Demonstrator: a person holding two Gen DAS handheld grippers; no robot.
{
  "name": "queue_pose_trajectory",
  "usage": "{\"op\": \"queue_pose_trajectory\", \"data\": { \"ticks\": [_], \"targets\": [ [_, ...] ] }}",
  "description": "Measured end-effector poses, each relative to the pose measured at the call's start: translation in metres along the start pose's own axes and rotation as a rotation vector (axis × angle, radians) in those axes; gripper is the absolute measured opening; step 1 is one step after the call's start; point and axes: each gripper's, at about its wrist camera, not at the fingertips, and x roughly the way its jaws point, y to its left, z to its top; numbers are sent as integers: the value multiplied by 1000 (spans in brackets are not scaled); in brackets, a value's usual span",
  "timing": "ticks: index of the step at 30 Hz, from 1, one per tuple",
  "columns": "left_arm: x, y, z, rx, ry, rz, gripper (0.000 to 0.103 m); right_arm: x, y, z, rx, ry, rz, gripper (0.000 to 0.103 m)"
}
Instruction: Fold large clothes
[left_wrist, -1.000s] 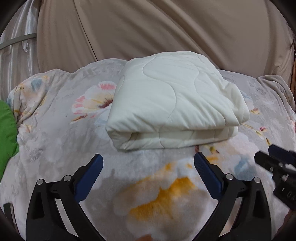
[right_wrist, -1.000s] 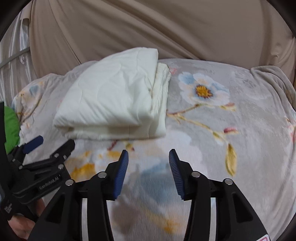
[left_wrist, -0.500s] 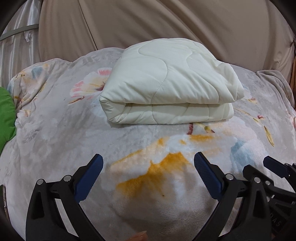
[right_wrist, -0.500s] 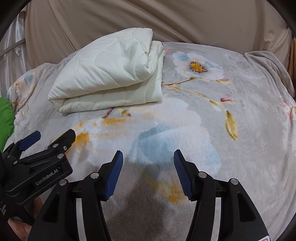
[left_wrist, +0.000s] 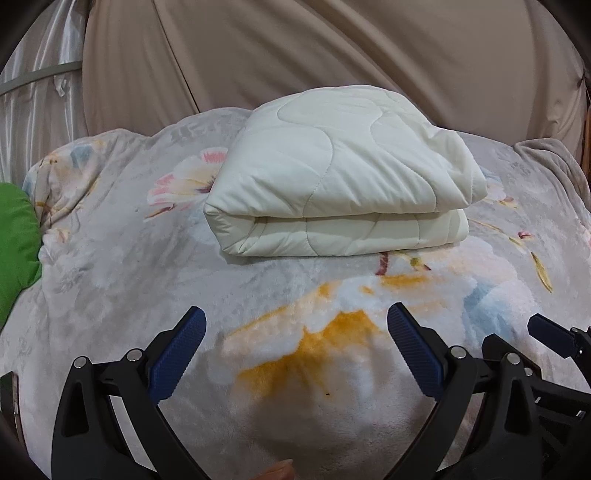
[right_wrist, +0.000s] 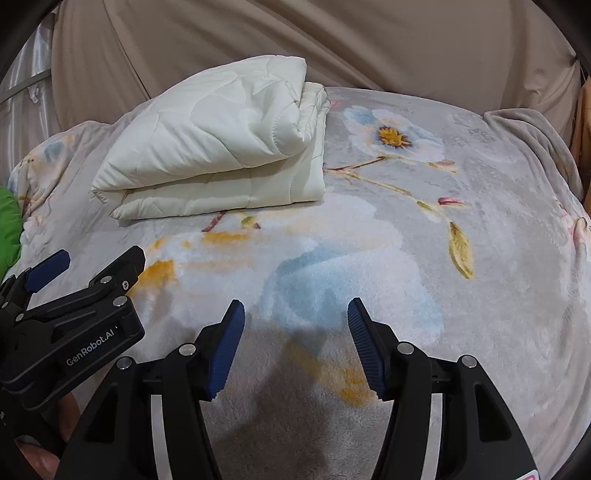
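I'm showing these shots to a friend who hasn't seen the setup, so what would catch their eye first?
Most likely the cream quilted comforter, folded into a thick bundle and lying toward the far side of the floral plush blanket. Next, the left gripper and the right gripper in the foreground, both open and empty over the blanket. A bright green cloth peeks in at the left edge.

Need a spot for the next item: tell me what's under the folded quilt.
The quilt lies on a floral blanket, bare all around it. What lies beneath its folds is hidden.
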Motion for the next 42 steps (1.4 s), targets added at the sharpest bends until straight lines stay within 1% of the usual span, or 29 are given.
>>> {"op": "queue_pose_trajectory", "data": {
  "ticks": [9, 12, 20, 23, 30, 42],
  "targets": [
    [-5, -3, 1, 10, -28, 32, 98, -4, 1, 1, -7, -20, -12, 57],
    [-6, -3, 2, 13, -32, 56, 98, -4, 2, 1, -6, -19, -13, 57],
    [-6, -1, 2, 1, -32, 48, 98, -3, 3, 0, -8, -20, -15, 57],
    [-6, 0, 2, -5, -29, 32, 98, -3, 5, 0, -14, -19, -16, 57],
    [-8, -3, 1, 9, -43, 24, 98, -4, 16, -3, -50, -35, -33, 57],
    [-2, 0, 1, -10, -10, 53, 98, -7, 7, 0, -20, -46, -36, 57]
  ]
}}
